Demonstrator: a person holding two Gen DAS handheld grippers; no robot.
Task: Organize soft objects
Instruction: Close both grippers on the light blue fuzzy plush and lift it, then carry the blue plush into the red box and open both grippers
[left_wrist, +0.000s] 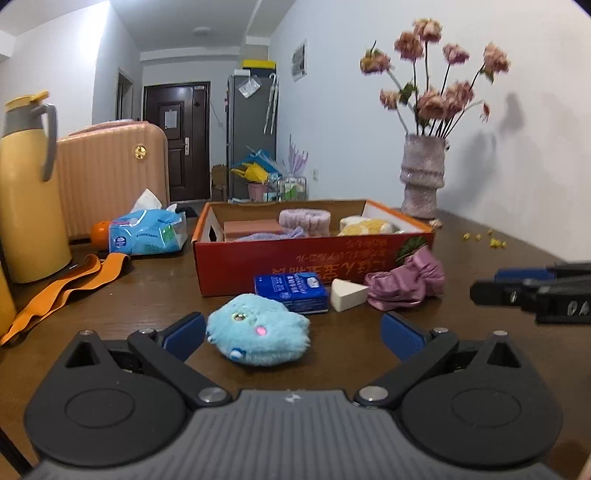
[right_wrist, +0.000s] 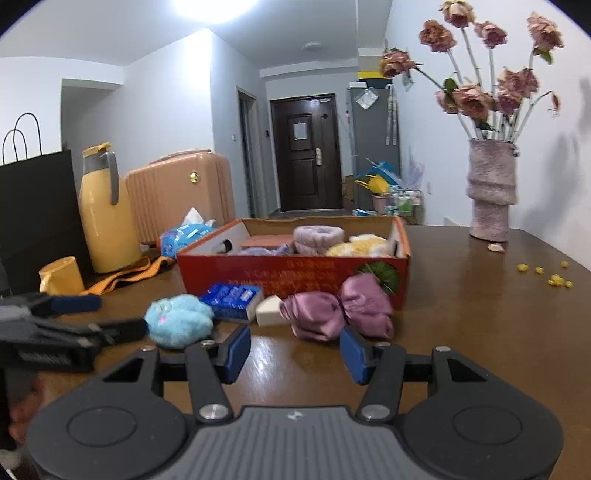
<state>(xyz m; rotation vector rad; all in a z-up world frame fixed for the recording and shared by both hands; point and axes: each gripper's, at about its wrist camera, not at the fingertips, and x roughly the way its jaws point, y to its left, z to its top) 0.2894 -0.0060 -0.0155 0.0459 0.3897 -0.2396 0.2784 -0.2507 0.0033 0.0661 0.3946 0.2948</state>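
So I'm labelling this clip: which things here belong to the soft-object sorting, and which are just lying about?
Job: blue plush toy, purple satin cloth, white makeup sponge, blue tissue pack, red cardboard box, left gripper and right gripper, both open.

Lying about: yellow thermos, flower vase, pink suitcase, black paper bag.

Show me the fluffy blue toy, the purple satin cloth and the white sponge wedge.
fluffy blue toy (left_wrist: 257, 338), left wrist view, middle of its fur.
purple satin cloth (right_wrist: 338, 309), right wrist view, cinched middle.
white sponge wedge (left_wrist: 345, 294), left wrist view, front face.
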